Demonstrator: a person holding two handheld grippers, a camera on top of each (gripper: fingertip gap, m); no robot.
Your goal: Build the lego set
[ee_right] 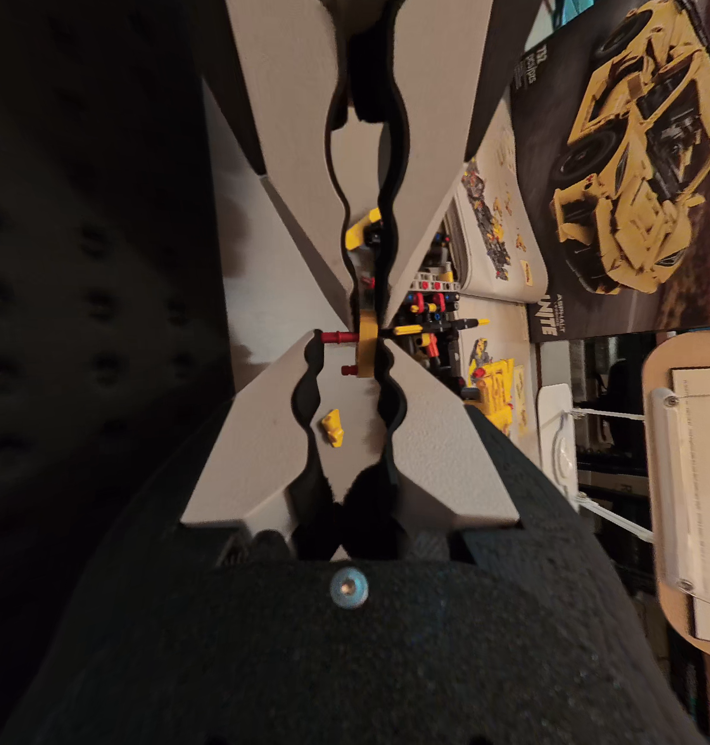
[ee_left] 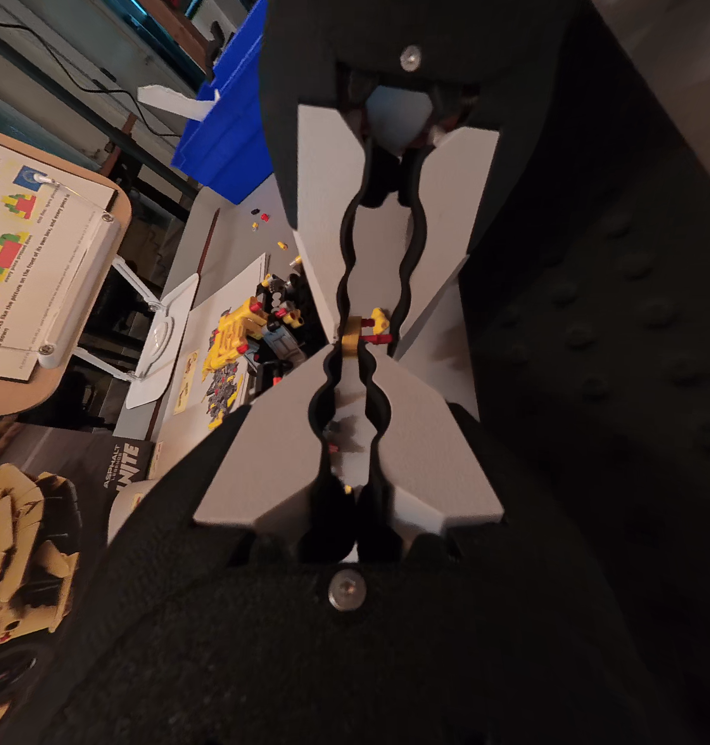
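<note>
The left tongs (ee_left: 347, 342) and right tongs (ee_right: 371, 342) meet tip to tip above the tabletop (ee_left: 224, 225), both pinching one yellow piece (ee_right: 367, 346) with red pins (ee_right: 337, 337) — nearly closed on it. The half-built yellow model (ee_left: 234, 338) lies near, on the instruction sheet (ee_left: 228, 290). Little room between the tips; parts behind the fingers are hidden.

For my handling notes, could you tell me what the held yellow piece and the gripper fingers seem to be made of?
Yellow piece: likely hard moulded plastic, smooth with slight sheen, red pins through it. Fingers: matte pale grey, probably printed plastic; wavy black inner edges look rubbery, though unconfirmed.
</note>
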